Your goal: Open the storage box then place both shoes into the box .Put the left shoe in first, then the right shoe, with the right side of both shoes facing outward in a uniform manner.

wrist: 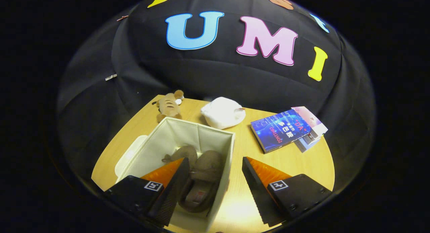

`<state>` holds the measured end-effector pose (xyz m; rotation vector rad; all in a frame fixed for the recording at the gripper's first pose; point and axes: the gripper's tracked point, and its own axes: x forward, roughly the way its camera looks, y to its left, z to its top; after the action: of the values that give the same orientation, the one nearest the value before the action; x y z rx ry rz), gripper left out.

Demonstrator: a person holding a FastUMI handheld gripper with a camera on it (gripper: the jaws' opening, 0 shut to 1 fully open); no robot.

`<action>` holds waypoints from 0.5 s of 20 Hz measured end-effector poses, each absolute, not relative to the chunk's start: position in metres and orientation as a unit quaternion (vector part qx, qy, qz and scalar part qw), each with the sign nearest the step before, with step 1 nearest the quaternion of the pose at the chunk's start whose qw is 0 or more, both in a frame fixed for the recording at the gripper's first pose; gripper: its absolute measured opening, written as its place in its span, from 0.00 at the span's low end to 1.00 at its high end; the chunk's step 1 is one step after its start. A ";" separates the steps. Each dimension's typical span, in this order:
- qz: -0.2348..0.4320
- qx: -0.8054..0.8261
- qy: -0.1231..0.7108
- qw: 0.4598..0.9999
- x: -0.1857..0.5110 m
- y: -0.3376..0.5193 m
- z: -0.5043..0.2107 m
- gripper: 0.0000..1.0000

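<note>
A cream fabric storage box [215, 135] stands open on the wooden table, just ahead of my fingers. Two brown shoes [201, 172] lie inside it side by side, toes toward the far wall. The box's lid [129, 152] lies flat on the table against the box's left side. My gripper [213, 165] hovers above the near part of the box, open, with nothing between its fingers. The left finger is over the box's interior, the right finger over the table beside the box's right wall.
Beyond the box lie a brown plush toy [169, 105] and a white crumpled cloth [223, 112]. A stack of books [285, 128] sits to the right, beyond the right finger. The round table edge [327, 159] curves close behind them.
</note>
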<state>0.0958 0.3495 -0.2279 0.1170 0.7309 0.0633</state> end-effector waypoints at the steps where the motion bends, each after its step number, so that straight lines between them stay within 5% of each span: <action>1: 0.034 0.065 0.350 0.934 0.097 0.342 -0.225 0.98; 10: 0.042 0.056 0.281 0.957 0.073 0.229 -0.193 0.98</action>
<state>0.0725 0.2285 -0.1932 0.1140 0.5700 0.0848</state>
